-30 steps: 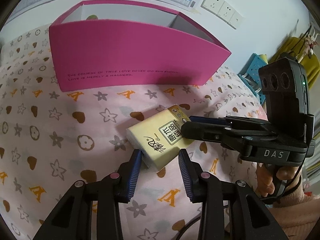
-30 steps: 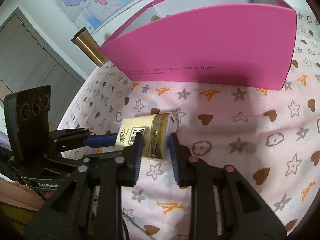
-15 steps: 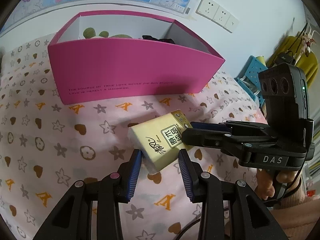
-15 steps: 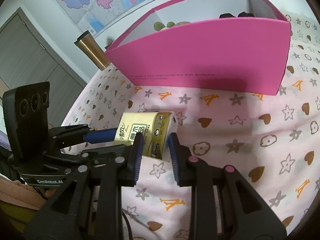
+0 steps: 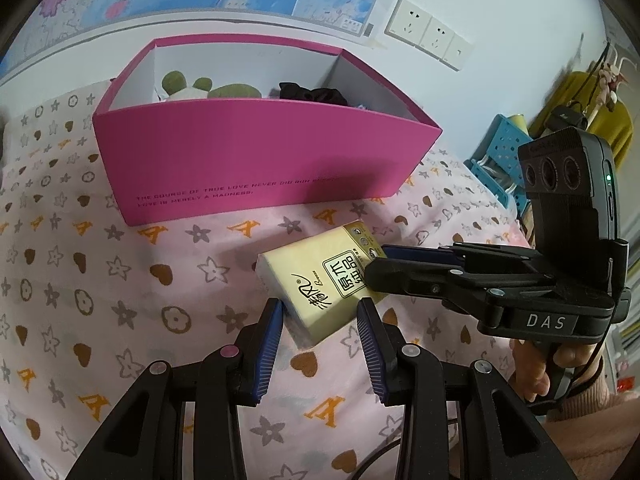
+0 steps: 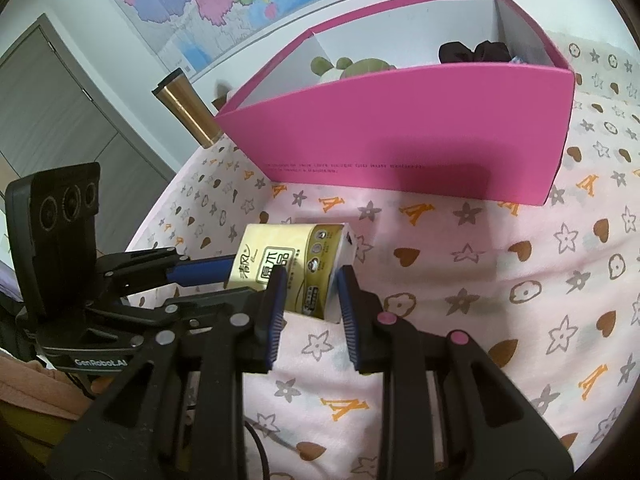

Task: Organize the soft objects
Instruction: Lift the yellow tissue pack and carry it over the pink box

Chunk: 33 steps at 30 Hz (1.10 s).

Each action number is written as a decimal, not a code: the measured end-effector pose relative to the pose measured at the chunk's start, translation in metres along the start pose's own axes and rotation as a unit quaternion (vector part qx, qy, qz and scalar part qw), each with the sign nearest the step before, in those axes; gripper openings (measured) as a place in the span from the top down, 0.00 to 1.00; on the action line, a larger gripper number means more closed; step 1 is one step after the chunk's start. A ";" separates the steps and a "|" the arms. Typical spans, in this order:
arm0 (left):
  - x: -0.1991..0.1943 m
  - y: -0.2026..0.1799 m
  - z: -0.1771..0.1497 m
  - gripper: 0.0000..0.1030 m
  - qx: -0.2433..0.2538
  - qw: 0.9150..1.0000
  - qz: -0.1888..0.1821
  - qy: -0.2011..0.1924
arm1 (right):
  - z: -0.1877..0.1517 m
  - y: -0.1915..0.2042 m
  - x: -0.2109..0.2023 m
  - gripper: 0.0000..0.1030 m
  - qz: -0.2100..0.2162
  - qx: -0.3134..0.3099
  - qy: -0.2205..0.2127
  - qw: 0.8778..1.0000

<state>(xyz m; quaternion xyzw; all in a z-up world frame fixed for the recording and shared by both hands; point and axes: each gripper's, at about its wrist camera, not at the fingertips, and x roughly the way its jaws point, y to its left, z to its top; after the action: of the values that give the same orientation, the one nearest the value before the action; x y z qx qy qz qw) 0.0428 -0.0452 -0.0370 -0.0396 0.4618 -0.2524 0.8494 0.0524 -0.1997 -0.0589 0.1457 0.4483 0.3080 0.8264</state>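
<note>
Both grippers, left gripper [image 5: 320, 320] and right gripper [image 6: 312, 292], pinch one tissue pack [image 5: 320, 280].
Two grips keep the squishy pack steady for the pink box [image 5: 256, 160].

Both tools are matte black plastic. The left gripper [image 5: 320, 334] has two angular, triangulated finger arms, each faced with a ribbed blue pad [image 5: 267, 346], with pink and silver round screw caps at the pivots. The right gripper [image 6: 312, 308] is built alike, blue ribbed pads and pink and grey caps. Each carries an upright black camera block [image 5: 568, 184] with three round lenses; one shows a small green light. White lettering reads "DAS" and "GenRobot.AI". A black cable trails beside the hand [image 5: 536, 364], which wears a pink knitted sleeve [image 5: 596, 420].
</note>
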 end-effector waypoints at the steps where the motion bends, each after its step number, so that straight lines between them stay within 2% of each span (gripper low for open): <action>1: 0.000 0.000 0.000 0.63 0.001 1.000 0.000 0.000 | 0.000 0.000 -0.001 0.71 -0.001 0.000 -0.001 1.000; 33: -0.011 -0.002 0.011 0.63 0.015 1.000 0.000 -0.026 | 0.010 0.006 -0.010 0.71 -0.004 -0.016 -0.021 1.000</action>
<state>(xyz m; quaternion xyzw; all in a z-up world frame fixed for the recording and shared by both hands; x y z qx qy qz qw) 0.0457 -0.0432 -0.0215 -0.0332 0.4359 -0.2582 0.8615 0.0541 -0.2011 -0.0440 0.1369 0.4263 0.3087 0.8392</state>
